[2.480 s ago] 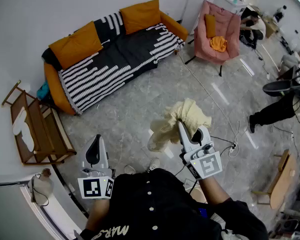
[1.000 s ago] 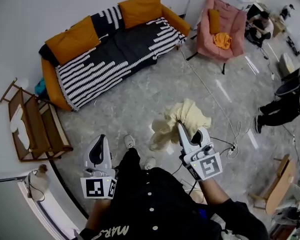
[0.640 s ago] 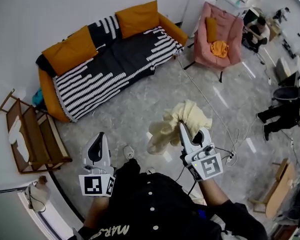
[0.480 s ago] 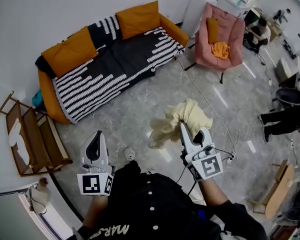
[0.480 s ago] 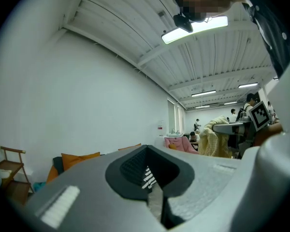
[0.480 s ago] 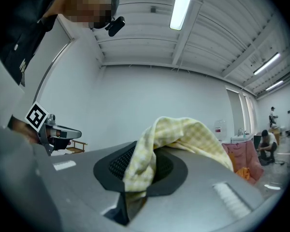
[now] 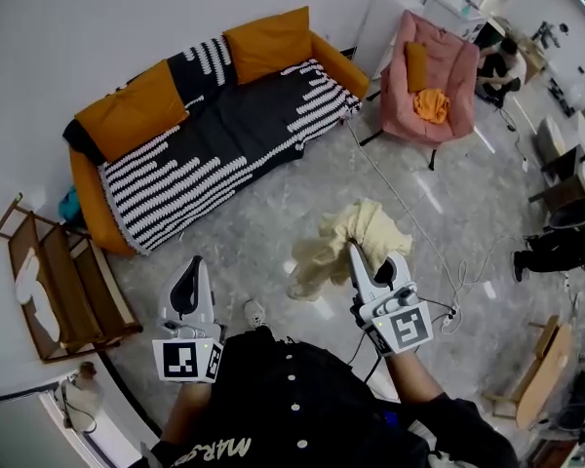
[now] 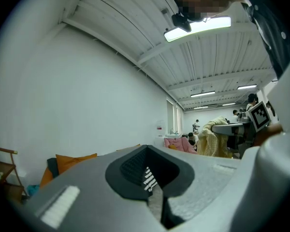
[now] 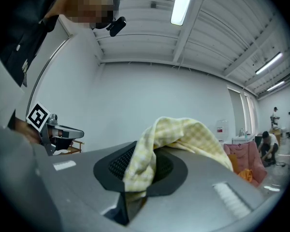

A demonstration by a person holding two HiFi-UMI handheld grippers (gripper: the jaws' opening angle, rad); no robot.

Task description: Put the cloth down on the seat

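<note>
The right gripper (image 7: 353,252) is clenched on the cloth (image 7: 356,234). In the right gripper view the pale yellow checked fabric (image 9: 183,134) is pinched in the slot of the right gripper (image 9: 128,195) and folds over the top of the jaws. The cloth is in the air, bunched ahead of the jaw tips, with its looser end trailing down and toward the person's left, above the floor (image 7: 263,227).

The left gripper (image 7: 189,266) is held level beside it. In its own view the jaws of the left gripper (image 8: 155,202) are drawn together with nothing between them.

The sofa (image 7: 224,135) lies ahead and to the left, well apart from both grippers, its long side running diagonally along the wall (image 7: 97,18). A black-and-white striped throw (image 7: 190,169) covers the seat and two orange cushions (image 7: 141,100) lean on the back. The left gripper is slightly nearer the sofa, but the right one carries the load.

A pink armchair (image 7: 439,61) stands at the far right with an orange garment (image 7: 431,105) on it. Which seat is meant cannot be told, though the sofa looks the likelier.

The floor is grey polished stone, crossed by a white cable (image 7: 414,198), and a wooden rack (image 7: 58,276) stands at the left edge.
</note>
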